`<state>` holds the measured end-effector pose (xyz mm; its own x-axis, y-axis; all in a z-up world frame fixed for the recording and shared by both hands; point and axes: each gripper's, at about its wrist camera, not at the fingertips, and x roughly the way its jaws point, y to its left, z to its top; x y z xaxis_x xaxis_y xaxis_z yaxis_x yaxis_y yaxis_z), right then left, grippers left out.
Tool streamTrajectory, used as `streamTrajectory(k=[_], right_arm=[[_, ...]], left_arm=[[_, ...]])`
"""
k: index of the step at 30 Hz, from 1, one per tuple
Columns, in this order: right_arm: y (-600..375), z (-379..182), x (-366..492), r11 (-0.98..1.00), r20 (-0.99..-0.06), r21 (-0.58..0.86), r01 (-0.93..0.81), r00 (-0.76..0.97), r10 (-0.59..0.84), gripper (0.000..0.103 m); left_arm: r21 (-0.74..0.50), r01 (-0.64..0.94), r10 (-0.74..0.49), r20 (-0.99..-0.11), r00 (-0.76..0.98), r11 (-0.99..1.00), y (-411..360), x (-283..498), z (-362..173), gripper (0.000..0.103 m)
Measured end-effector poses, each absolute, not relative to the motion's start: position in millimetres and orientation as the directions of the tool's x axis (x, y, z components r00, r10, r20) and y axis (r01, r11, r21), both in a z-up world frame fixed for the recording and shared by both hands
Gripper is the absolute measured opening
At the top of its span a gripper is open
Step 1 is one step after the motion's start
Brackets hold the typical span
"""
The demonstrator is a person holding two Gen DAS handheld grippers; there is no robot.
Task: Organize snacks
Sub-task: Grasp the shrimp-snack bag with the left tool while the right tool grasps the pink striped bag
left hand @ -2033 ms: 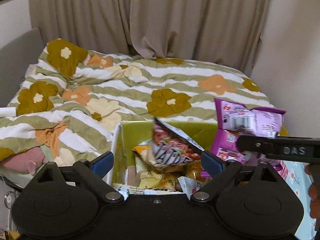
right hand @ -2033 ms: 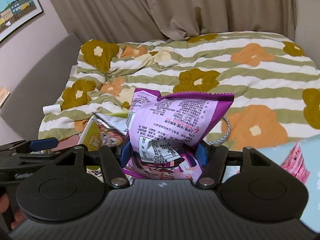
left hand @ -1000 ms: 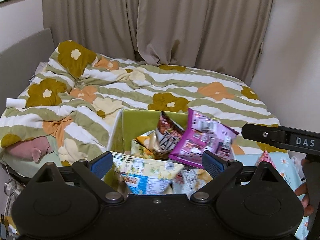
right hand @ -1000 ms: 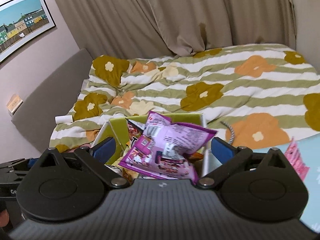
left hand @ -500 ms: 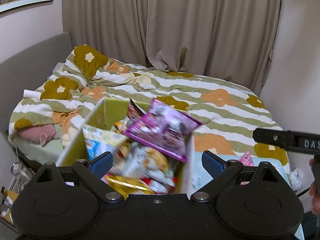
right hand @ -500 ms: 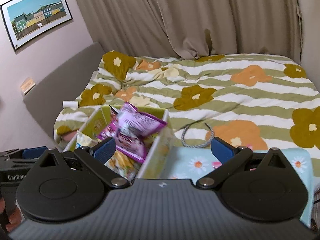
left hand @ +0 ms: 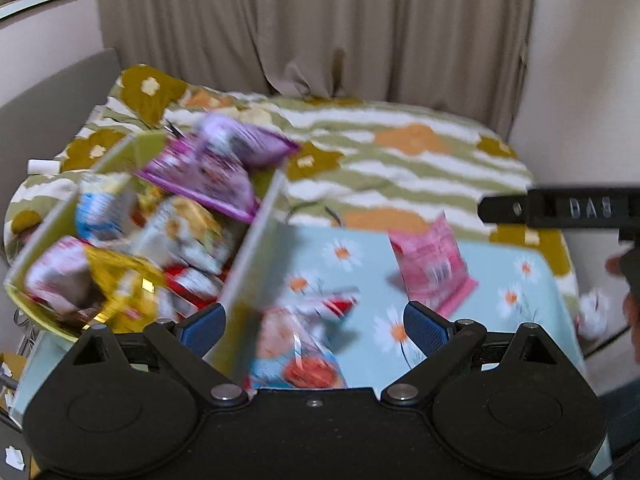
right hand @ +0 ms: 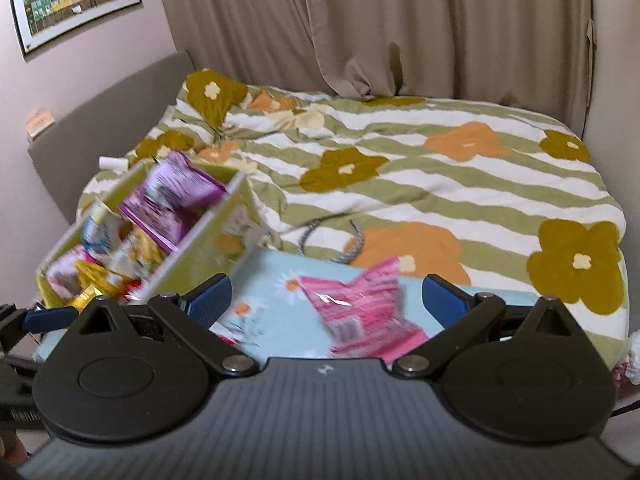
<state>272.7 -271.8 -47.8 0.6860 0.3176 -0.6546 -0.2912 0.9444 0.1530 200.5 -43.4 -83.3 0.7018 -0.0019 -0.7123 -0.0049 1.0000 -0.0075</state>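
Over on the left, the green box [right hand: 200,248] brims with snack bags, a purple bag [right hand: 172,200] on top. Rightward, the left gripper [left hand: 316,322] and right gripper [right hand: 326,294] gape wide, holding nothing; a pink packet [right hand: 364,312] lies on the daisy cloth [left hand: 352,264].

I'm working in a home bedroom: a bed [right hand: 420,184] with a rumpled striped, flower-patterned duvet [right hand: 460,160] fills the view, beige curtains [right hand: 360,24] hang behind it, and a framed picture of coloured houses [right hand: 76,0] hangs on the wall
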Motion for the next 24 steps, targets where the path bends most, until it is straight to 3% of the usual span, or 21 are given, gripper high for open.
streamTrajectory(k=[9,15,17,22,24], right_arm=[[-293,-109,299,0.947,-0.713,0.151,-0.284,0.633,0.303,0.103],[-291,-140,316,0.937,-0.732,0.171,-0.306,0.597,0.328,0.103],[-289,-147,322,0.932,-0.734,0.171,-0.319,0.590,0.336,0.103],[-278,-165,337,0.921,-0.741,0.152,-0.357,0.576,0.346,0.103],[-274,-171,342,0.917,-0.743,0.140,-0.373,0.572,0.347,0.103]], left_arm=[[0.123,-0.030,0.112,-0.744,0.658,0.992,-73,227,-150,0.097],[0.283,-0.027,0.238,-0.745,0.623,0.959,-88,243,-185,0.095],[0.321,-0.023,0.267,-0.745,0.612,0.947,-89,246,-192,0.091],[0.398,-0.002,0.317,-0.730,0.606,0.918,-91,250,-205,0.062],[0.396,0.015,0.305,-0.730,0.611,0.918,-90,249,-206,0.060]])
